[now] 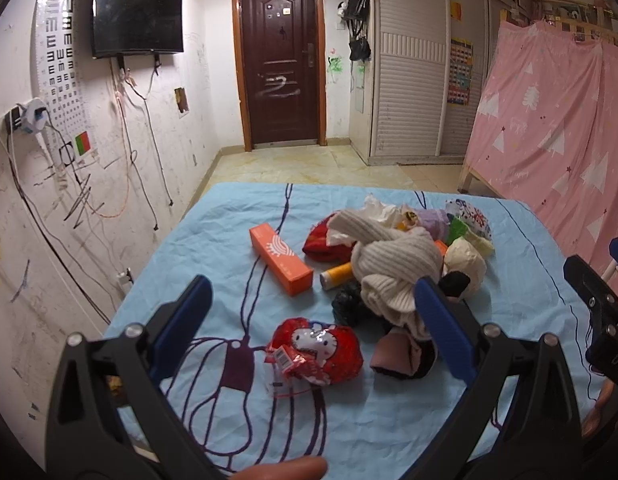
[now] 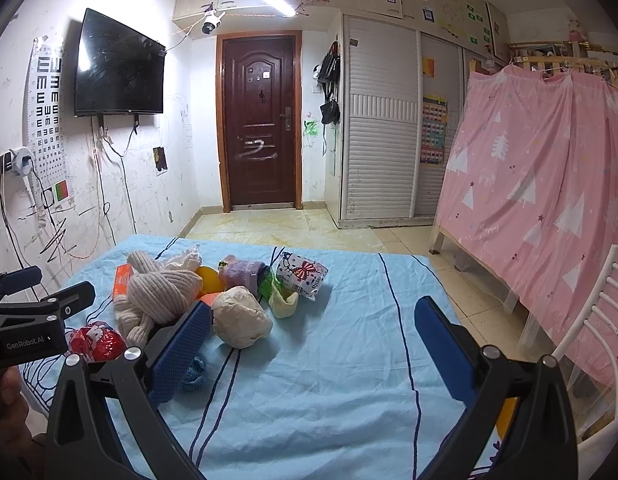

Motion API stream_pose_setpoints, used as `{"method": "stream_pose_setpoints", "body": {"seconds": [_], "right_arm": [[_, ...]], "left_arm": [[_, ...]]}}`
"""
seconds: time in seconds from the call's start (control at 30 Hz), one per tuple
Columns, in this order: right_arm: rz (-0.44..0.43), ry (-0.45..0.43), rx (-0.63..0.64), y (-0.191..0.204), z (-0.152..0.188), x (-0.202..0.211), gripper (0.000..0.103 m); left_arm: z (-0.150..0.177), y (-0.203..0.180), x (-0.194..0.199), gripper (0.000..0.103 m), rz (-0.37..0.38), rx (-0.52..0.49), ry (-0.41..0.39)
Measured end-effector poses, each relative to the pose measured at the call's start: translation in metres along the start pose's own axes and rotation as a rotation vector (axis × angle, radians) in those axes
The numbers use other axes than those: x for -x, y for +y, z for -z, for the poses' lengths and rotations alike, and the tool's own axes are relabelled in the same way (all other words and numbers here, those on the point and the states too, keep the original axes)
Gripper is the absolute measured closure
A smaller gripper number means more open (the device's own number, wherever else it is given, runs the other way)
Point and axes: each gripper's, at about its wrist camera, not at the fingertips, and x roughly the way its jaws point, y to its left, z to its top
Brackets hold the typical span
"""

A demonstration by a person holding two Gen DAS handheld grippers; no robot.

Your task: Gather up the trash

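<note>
A blue sheet (image 1: 213,240) covers the bed and carries a pile of clothes and trash. In the left wrist view my left gripper (image 1: 309,316) is open above a red cartoon snack wrapper (image 1: 317,350), with nothing between its fingers. Beyond it lie an orange box (image 1: 281,258), a yellow tube (image 1: 337,275), a black bag (image 1: 349,304) and a knotted cream knit garment (image 1: 393,268). My right gripper (image 2: 313,344) is open and empty over bare sheet (image 2: 329,360); a crumpled beige paper ball (image 2: 241,316) sits by its left finger. A white patterned wrapper (image 2: 305,274) lies further back.
Purple cloth (image 2: 243,274), a green wrapper (image 2: 269,284) and white tissue (image 2: 185,260) sit in the pile. The left wall holds a TV (image 1: 137,12) and dangling cables (image 1: 129,152). A pink curtain (image 2: 541,192) and a white chair (image 2: 597,336) stand at the right. Tiled floor (image 2: 261,228) leads to the door (image 2: 261,120).
</note>
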Motion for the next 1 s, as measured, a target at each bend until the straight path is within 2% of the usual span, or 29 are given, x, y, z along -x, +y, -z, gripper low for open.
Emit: {"method": "stream_pose_setpoints", "body": {"seconds": [1.0], "right_arm": [[-0.012,0.017,0.002,0.0010,0.0004,-0.0074,0.008]], "left_arm": [[0.0045,0.0057,-0.0025,0.006,-0.003,0.000,0.008]]}}
